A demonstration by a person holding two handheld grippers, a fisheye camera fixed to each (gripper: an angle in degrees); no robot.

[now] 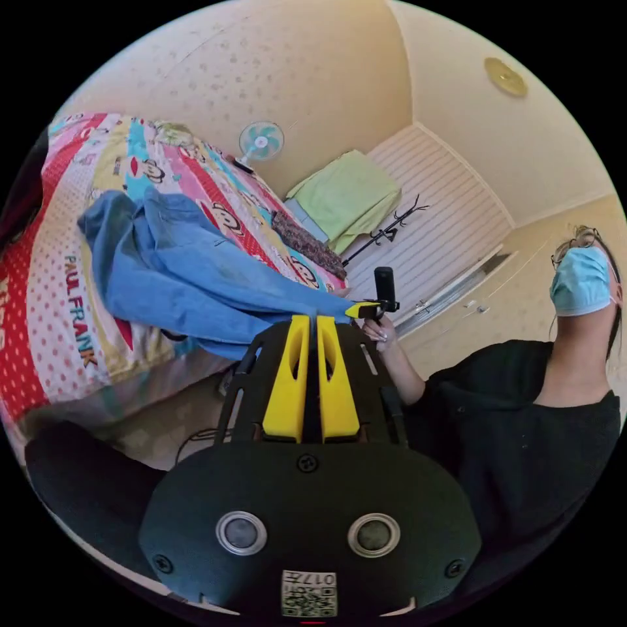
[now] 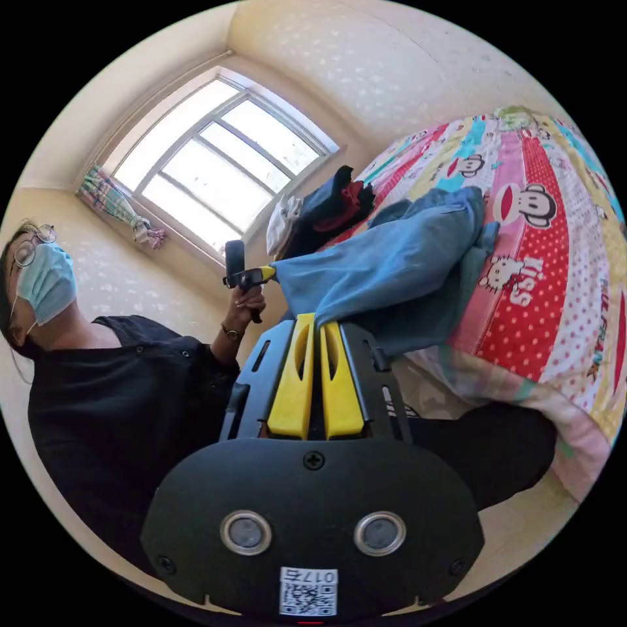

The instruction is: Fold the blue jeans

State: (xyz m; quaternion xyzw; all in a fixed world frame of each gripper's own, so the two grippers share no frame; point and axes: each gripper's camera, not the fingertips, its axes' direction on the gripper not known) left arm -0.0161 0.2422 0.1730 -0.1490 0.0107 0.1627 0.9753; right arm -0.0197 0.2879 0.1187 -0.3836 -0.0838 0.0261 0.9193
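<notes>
Yellow fingers (image 1: 294, 385) of the left gripper (image 1: 312, 321) sit closest to the lens, pressed nearly together with an edge of the blue jeans (image 1: 176, 274) running in at their tips; whether cloth is truly pinched there is hard to tell. The right gripper (image 2: 315, 321) looks the same in its own view, its fingers (image 2: 343, 385) drawn almost closed at the denim's edge. Each gripper also appears in the other's view, yellow tip at a corner of the fabric, so the jeans seem stretched between them, lifted off the side of the bed (image 1: 59, 326) while the rest lies bunched on the patterned sheet (image 2: 562, 261). Denim like this is probably fairly heavy, limp and not slippery; it will sag in the middle, so firm holds at the waistband corners or hems would suit best.
</notes>
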